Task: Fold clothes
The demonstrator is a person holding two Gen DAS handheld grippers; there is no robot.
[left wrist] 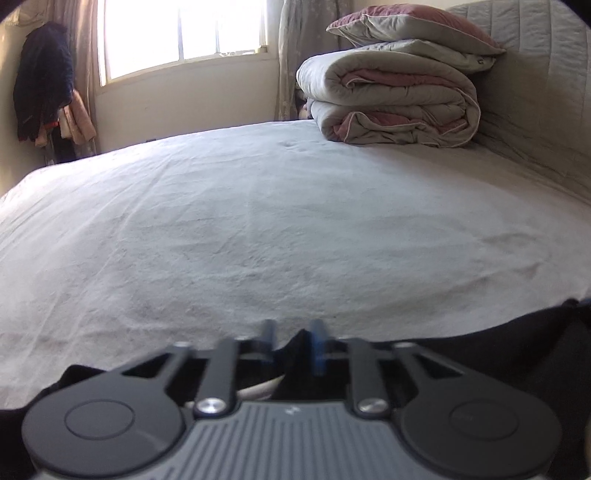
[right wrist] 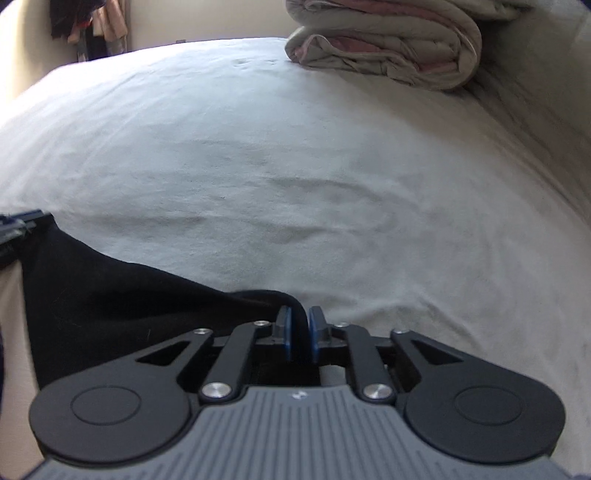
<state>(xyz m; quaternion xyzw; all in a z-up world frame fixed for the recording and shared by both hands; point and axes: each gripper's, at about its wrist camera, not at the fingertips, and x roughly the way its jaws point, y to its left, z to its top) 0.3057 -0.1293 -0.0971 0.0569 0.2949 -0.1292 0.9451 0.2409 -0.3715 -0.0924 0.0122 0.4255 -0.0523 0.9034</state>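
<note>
Here the black cloth (right wrist: 122, 295) hangs low at the near edge of the bed (right wrist: 258, 166), stretched between the two grippers. The right gripper (right wrist: 299, 334) has its blue fingers pinched on a bit of the cloth's top edge. The left gripper (left wrist: 293, 345) looks pinched on the same edge too, though its tips are blurry. The cloth seems soft, light and floppy, so it will sag unless it is held by its corners. The bed sheet is white, wide and a little wrinkly. A folded blanket (left wrist: 391, 107) and a pillow (left wrist: 413, 27) sit far back by the window (left wrist: 181, 33).
</note>
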